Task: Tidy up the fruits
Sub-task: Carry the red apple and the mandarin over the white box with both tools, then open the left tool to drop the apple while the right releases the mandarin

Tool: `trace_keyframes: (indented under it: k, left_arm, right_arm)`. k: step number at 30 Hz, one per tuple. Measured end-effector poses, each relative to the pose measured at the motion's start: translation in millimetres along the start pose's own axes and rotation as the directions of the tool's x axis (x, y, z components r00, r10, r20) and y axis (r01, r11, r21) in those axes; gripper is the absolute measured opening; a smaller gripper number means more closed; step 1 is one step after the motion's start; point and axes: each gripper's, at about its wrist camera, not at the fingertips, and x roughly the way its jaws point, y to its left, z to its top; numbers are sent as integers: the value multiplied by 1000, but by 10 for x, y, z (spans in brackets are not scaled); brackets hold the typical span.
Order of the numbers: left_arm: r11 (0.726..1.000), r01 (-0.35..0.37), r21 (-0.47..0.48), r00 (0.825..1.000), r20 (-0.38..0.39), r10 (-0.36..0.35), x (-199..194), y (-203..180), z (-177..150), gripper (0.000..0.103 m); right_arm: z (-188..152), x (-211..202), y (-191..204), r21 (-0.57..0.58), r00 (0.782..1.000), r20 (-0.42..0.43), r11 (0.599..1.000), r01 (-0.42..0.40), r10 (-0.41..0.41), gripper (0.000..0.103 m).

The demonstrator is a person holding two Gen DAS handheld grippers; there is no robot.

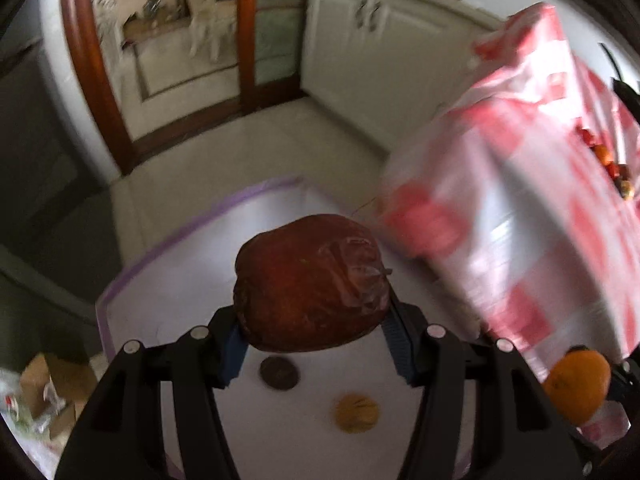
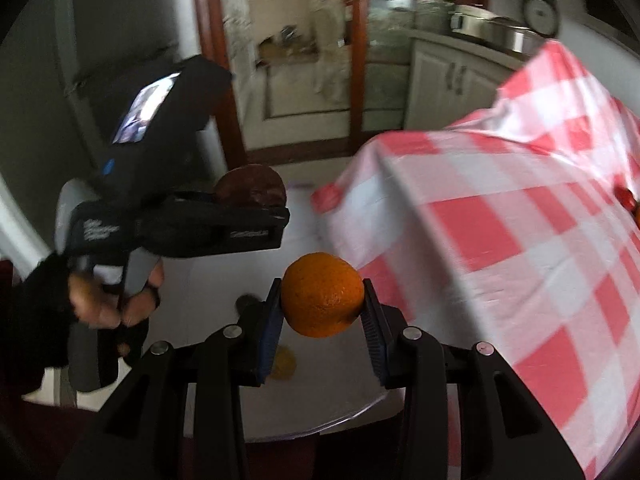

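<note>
**Both grippers carrying fruit over the white tray**

The left gripper (image 1: 312, 312) is clamping a dark red, wrinkled apple (image 1: 310, 284) between its blue pads, holding it above the white tray (image 1: 168, 272) with the purple rim. The right gripper (image 2: 323, 312) is squeezing an orange (image 2: 322, 294) in the same way, also over the tray.

The left wrist view is showing two small round things lying on the tray beneath the apple: a dark one (image 1: 279, 373) and a yellowish one (image 1: 357, 414). It is also catching the orange at its right edge, and a cluster of small red and orange fruits (image 1: 608, 164) on top of the red-and-white checked cloth (image 1: 520, 208).

The right wrist view is giving what the left cannot: the whole left gripper from the side, with its lit screen, and the person's gloved left hand (image 2: 100, 304) gripping the handle. The checked cloth is filling the right half of that view, beside the tray.
</note>
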Motion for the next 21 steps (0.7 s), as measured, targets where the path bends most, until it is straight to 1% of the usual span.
trace_keyframes:
  k: [3, 6, 10, 14, 16, 19, 21]
  left_arm:
    - [999, -27, -26, 999, -47, 25, 167, 125, -119, 59]
    - [998, -54, -31, 995, -86, 52, 316, 198, -212, 59]
    - [995, -89, -36, 986, -144, 83, 508, 289, -375, 59]
    - [992, -119, -52, 972, -209, 105, 693, 392, -512, 59]
    - [990, -128, -53, 967, -228, 113, 745, 432, -525, 59]
    - [989, -140, -49, 966, -226, 125, 755, 457, -512, 59]
    - [988, -152, -42, 961, -242, 137, 792, 449, -529, 59]
  right_arm:
    - [-90, 209, 146, -69, 998, -65, 998, -9, 4, 38]
    - [-255, 513, 271, -128, 987, -160, 991, -29, 8, 38]
    - [-407, 787, 310, -152, 971, -241, 988, -43, 5, 38]
    - [-516, 986, 299, -149, 953, -302, 987, -54, 6, 38]
    - [-584, 1065, 312, -152, 945, -328, 987, -57, 4, 38]
    - [-629, 1180, 327, -158, 930, -368, 986, -59, -4, 38]
    - [-635, 1210, 334, -164, 926, -378, 984, -64, -3, 38]
